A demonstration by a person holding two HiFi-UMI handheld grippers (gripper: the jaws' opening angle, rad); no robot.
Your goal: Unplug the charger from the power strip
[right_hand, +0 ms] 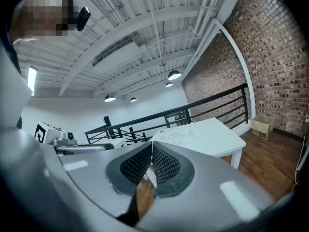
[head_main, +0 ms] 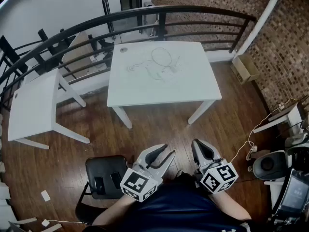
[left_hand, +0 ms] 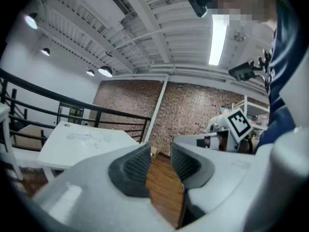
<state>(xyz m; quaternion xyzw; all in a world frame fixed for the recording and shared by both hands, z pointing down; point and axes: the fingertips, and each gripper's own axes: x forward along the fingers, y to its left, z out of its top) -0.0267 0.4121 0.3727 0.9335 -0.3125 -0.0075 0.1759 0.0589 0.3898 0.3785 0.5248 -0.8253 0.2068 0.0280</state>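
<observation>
At far left of the head view, small white side table [head_main: 34, 105]; nearer and lower, black chair [head_main: 104, 175] on the wood floor [head_main: 159, 124]. Just right of the chair, left gripper [head_main: 166, 152] held close to the torso, jaws apart, only floor showing between the pads [left_hand: 133, 166]. Beyond it, mid-room against the black railing [head_main: 193, 11], white bench [head_main: 145, 91] bearing the charger cable [head_main: 165, 70], looped, with small white pieces at its near end; plug and power strip too small to tell apart. Well short of the bench, right gripper [head_main: 197, 144], jaws pressed together, holding nothing [right_hand: 152, 151]. At far right, cardboard box [head_main: 245, 67] by the brick wall.
</observation>
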